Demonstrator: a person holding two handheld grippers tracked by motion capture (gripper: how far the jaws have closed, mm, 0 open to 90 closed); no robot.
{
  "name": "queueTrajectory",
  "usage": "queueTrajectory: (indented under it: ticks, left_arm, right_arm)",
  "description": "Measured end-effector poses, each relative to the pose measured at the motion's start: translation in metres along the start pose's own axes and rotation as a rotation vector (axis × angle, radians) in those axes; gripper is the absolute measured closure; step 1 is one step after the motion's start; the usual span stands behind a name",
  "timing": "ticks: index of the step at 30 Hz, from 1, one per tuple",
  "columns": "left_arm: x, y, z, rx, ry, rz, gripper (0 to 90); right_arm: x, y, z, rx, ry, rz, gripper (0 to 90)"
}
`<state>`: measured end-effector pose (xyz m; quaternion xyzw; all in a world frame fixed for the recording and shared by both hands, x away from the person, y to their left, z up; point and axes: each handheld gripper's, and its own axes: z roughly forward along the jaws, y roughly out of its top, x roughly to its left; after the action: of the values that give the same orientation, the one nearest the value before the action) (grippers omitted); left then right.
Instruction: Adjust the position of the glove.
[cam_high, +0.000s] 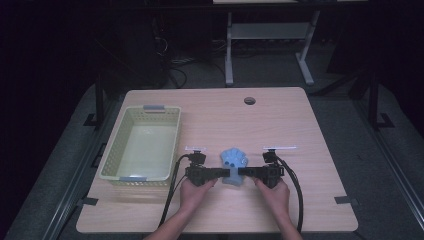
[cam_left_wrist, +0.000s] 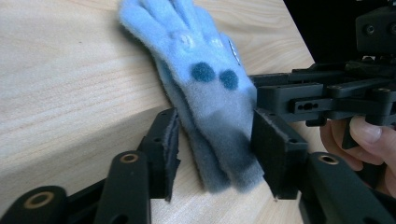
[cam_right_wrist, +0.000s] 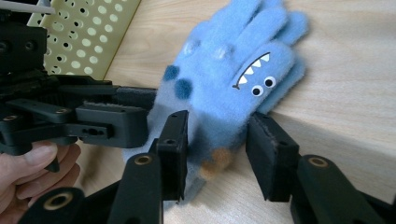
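A fuzzy blue glove (cam_high: 234, 159) with a toothy monster face and dark spots lies on the wooden table (cam_high: 300, 125), fingers pointing away from me; a second blue layer lies under it. My left gripper (cam_high: 227, 173) comes in from the left and my right gripper (cam_high: 242, 172) from the right, and both meet at the cuff. In the left gripper view the cuff (cam_left_wrist: 219, 140) fills the gap of my left gripper (cam_left_wrist: 217, 144), pads against its sides. In the right gripper view my right gripper (cam_right_wrist: 217, 135) clamps the glove (cam_right_wrist: 233, 70) near the cuff.
A pale yellow-green perforated basket (cam_high: 150, 109) stands on the table's left side, and its wall (cam_right_wrist: 84, 32) shows in the right gripper view. A round cable hole (cam_high: 249, 100) sits near the far edge. Cables trail from both grippers toward the near edge.
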<state>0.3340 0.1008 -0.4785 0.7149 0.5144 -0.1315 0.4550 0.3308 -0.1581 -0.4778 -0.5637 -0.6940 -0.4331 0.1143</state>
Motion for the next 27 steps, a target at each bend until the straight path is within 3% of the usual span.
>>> queueTrajectory:
  ticks: [15, 23, 27]
  left_arm:
    - [0.006, 0.002, 0.007, 0.019, -0.047, -0.036, 64.1]
    - [0.008, 0.004, 0.011, 0.018, -0.079, -0.068, 64.0]
    - [0.01, 0.003, 0.01, 0.033, -0.112, -0.107, 61.6]
  right_arm:
    - [0.003, -0.002, 0.008, -0.009, 0.008, 0.009, 72.0]
    - [0.0, -0.002, 0.009, -0.012, 0.023, 0.025, 75.8]
    - [0.0, -0.002, 0.009, -0.013, 0.028, 0.029, 76.9]
